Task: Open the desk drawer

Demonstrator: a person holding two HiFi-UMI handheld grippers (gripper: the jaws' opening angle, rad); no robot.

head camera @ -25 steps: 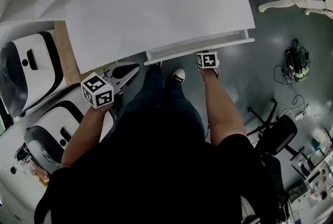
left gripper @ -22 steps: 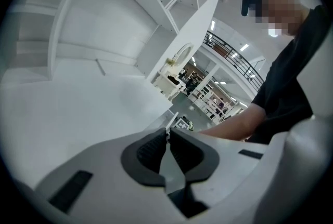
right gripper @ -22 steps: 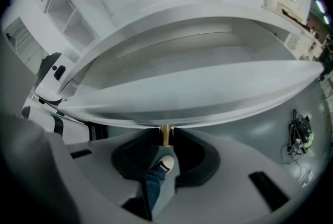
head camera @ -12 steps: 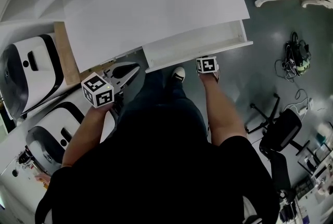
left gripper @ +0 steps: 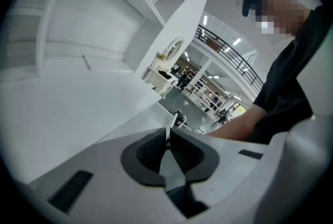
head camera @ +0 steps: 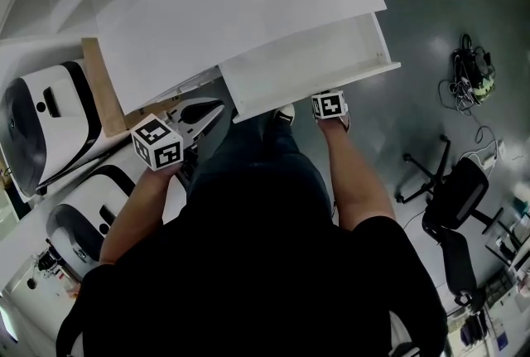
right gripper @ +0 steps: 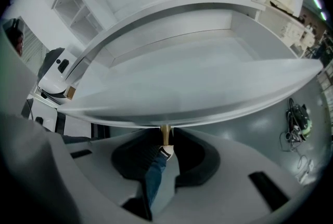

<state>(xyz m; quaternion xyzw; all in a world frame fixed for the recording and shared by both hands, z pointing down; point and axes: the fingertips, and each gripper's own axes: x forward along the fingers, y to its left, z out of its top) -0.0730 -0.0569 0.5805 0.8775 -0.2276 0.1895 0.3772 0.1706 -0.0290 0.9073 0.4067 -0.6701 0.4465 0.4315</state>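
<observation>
The drawer (head camera: 302, 64) stands drawn well out from under the white table (head camera: 240, 3), its pale inside bare, its front edge nearest the person; a small brass-coloured knob (right gripper: 165, 132) sits on that front. The right tool (right gripper: 165, 137) points steeply down and is clamped on the knob, its dark pads closed in from both sides with only the knob's width between them; from above, its marker cube shows just at the drawer's front. The left tool (left gripper: 167, 141) is held off to the left, near the table's front corner, touching nothing; its jaws are together and empty. On the grey floor (head camera: 414, 123) to the right are an office chair (head camera: 451, 198) and a tangle of cables (head camera: 472, 74), well apart from the drawer; white-and-black machines (head camera: 41, 115) sit left of the table.
</observation>
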